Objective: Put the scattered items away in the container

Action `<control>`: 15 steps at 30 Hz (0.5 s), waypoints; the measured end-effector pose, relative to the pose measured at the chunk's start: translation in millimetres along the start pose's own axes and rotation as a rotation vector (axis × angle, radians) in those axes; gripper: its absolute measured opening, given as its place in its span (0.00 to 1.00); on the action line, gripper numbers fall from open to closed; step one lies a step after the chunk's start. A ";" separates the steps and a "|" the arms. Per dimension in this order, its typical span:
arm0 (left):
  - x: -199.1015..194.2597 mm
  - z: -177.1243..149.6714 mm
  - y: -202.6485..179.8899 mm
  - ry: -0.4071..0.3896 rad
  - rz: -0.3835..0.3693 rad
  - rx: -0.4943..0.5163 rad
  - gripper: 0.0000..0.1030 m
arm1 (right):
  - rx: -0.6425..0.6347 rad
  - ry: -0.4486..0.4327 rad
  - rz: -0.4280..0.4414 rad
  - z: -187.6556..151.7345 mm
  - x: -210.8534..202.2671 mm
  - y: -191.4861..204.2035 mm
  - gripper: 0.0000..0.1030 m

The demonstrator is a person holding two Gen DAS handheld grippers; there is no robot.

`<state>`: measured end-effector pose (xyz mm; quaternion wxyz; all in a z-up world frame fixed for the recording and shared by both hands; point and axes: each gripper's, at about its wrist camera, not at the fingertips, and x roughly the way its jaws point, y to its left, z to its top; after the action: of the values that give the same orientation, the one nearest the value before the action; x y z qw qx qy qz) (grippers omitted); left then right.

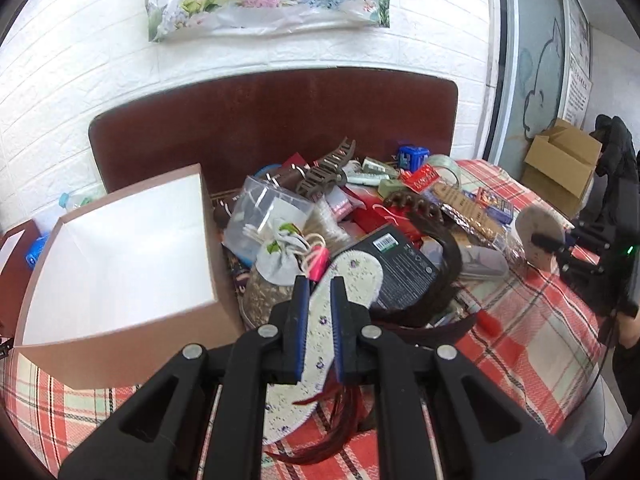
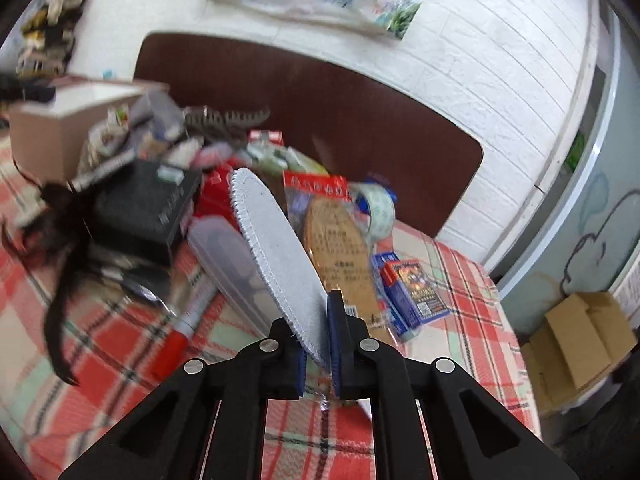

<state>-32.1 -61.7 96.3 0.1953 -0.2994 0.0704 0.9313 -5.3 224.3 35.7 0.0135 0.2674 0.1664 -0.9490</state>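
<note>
My left gripper (image 1: 320,284) is shut on a white floral insole (image 1: 352,280), which points up over the pile. The open cardboard box (image 1: 120,260) with a white inside stands just left of it, and it also shows in the right wrist view (image 2: 52,128) at far left. My right gripper (image 2: 316,316) is shut on a grey insole (image 2: 276,248), held tilted above the checked tablecloth (image 2: 460,280). A pile of items lies beside the box: a black box (image 1: 400,268), a brown hair clip (image 1: 320,172), a drawstring pouch (image 1: 280,256) and dark hair extensions (image 2: 60,240).
A dark wooden headboard-like panel (image 1: 280,128) stands behind the pile against the white brick wall. A packaged brown insole (image 2: 340,240), a tape roll (image 2: 380,204), a card pack (image 2: 416,284) and a red marker (image 2: 180,332) lie on the cloth. Cardboard boxes (image 1: 560,164) sit on the floor at right.
</note>
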 end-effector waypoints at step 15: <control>15.0 -27.8 -49.7 0.078 -0.239 -0.001 0.39 | 0.342 -0.073 0.484 23.5 -37.5 -11.2 0.07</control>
<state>-8.4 -18.4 64.3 0.3018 -0.3420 0.0413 0.8890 13.8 224.9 77.2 0.2003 0.2632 -0.0650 -0.9415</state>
